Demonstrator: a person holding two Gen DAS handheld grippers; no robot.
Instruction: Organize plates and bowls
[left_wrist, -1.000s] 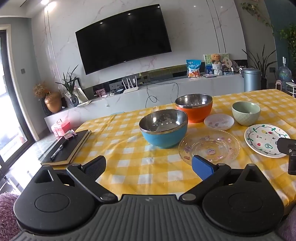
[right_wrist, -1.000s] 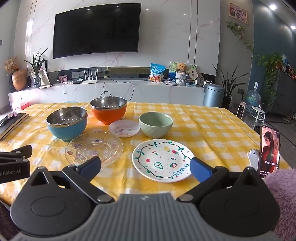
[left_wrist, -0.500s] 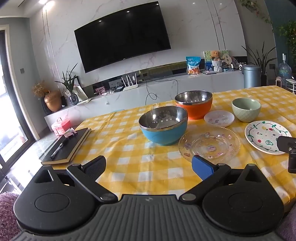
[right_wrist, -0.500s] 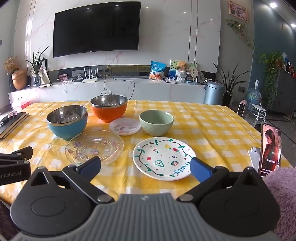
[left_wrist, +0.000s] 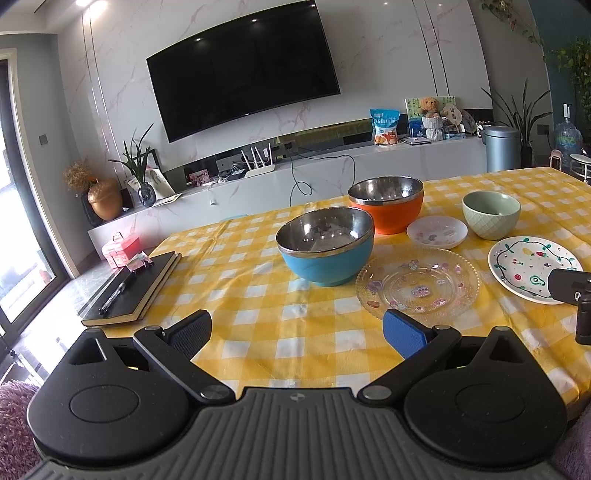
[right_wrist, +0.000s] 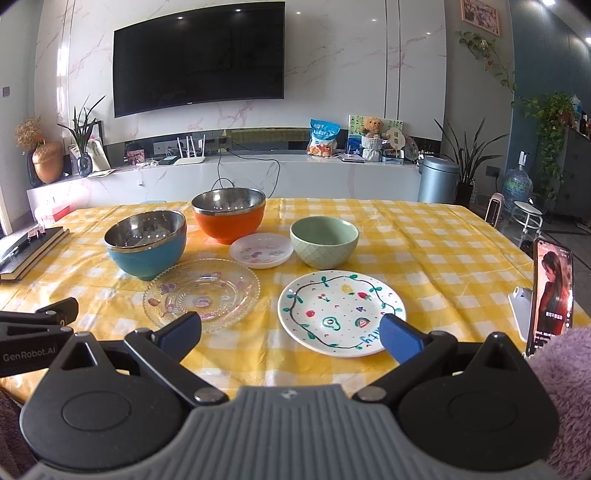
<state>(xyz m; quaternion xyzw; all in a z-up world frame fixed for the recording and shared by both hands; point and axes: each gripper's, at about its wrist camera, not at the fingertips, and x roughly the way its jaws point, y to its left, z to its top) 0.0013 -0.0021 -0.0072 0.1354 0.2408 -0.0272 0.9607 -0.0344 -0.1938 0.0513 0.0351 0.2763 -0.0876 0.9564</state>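
Your left gripper (left_wrist: 297, 330) and right gripper (right_wrist: 291, 334) both hang at the near edge of the table (right_wrist: 424, 236), jaws spread wide and empty, so nothing has been sorted yet. All the dishes sit apart on the yellow check cloth: the blue bowl (right_wrist: 145, 243) and orange bowl (right_wrist: 229, 214) to the left, the green bowl (right_wrist: 324, 242) to the right, the small pink plate (right_wrist: 261, 250) between them, and nearer you the glass plate (right_wrist: 201, 293) and the painted plate (right_wrist: 341, 312). The plates look like your main risk: they lie flat on the cloth, so a finger sliding under a rim may drag the fabric and shove the neighbouring dishes. The glass plate nearly touches the blue bowl, and a careless lift could knock the two together. The steel-lined bowls probably have slick walls; a shallow pinch on a rim could let one tip and drop. Watch the phone (right_wrist: 552, 295) propped on its stand at your right, since a wide swing of the right gripper could topple it
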